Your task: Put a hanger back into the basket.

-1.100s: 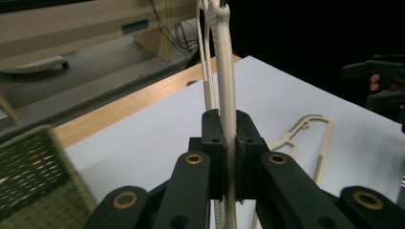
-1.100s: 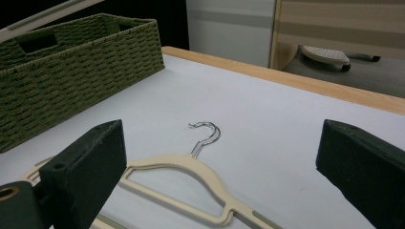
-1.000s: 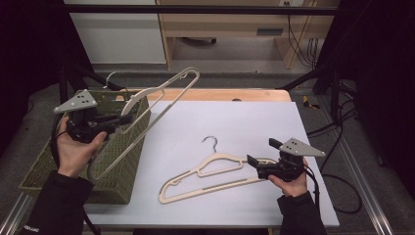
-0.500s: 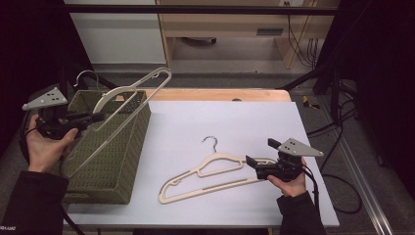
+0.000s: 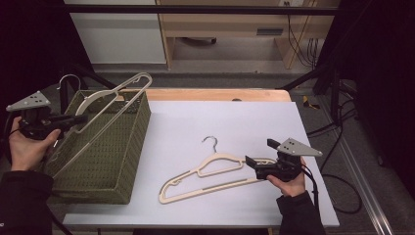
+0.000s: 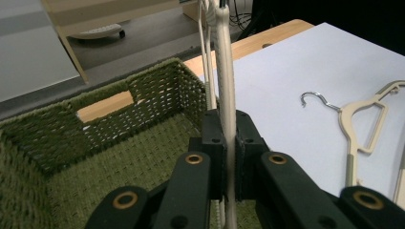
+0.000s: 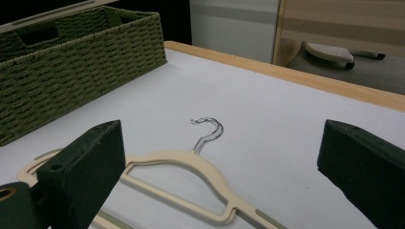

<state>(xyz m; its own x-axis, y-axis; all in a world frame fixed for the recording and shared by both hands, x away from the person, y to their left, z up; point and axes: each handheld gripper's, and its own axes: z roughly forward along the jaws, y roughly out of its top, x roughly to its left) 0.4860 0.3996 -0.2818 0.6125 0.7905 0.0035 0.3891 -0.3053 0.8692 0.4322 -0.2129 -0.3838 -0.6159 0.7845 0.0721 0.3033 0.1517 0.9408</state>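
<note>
We could read no brand, label or writing on anything. Our left gripper (image 5: 73, 119) was clamped on a cream hanger (image 5: 105, 115) held tilted over the green woven basket (image 5: 105, 166) at the table's (image 5: 235, 122) left edge. Our right gripper (image 5: 254, 164) had its jaws wide apart at the right end of a second cream hanger (image 5: 205, 176), which lay flat on the white tabletop, well apart from the basket.

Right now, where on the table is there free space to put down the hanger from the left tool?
The white table is bare between the basket and the lying hanger, and across the far part behind its hook. The near right is crowded: the right tool sits at that hanger's end. The basket floor under the held hanger also looks free.
</note>
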